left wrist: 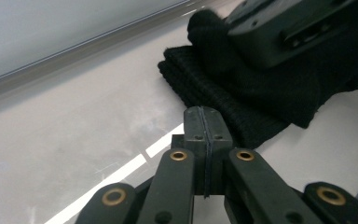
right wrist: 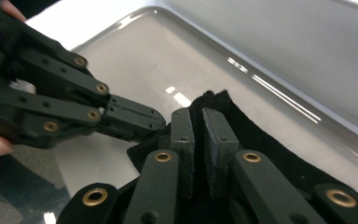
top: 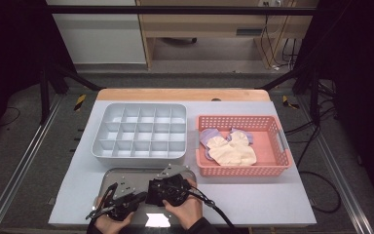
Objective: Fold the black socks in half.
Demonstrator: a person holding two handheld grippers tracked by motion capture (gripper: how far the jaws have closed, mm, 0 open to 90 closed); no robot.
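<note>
the black knit sock (left wrist: 242, 88) lay on the steel tray (top: 108, 176) near the table's front edge. right gripper (right wrist: 198, 122) pinched its folded cloth; left gripper (left wrist: 204, 122) was clenched, empty, just beside it. soft, light, limp; best gripped at the ribbed cuff.

A pale grey table (top: 268, 195) with a wooden strip along its far edge is shown. Three containers are carried directly on it: a grey compartmented organiser (top: 104, 146) at far left, a salmon-pink perforated basket (top: 243, 170) just beside it at right, and a shiny metal tray (top: 108, 176) at the near edge, in front of the organiser.
</note>
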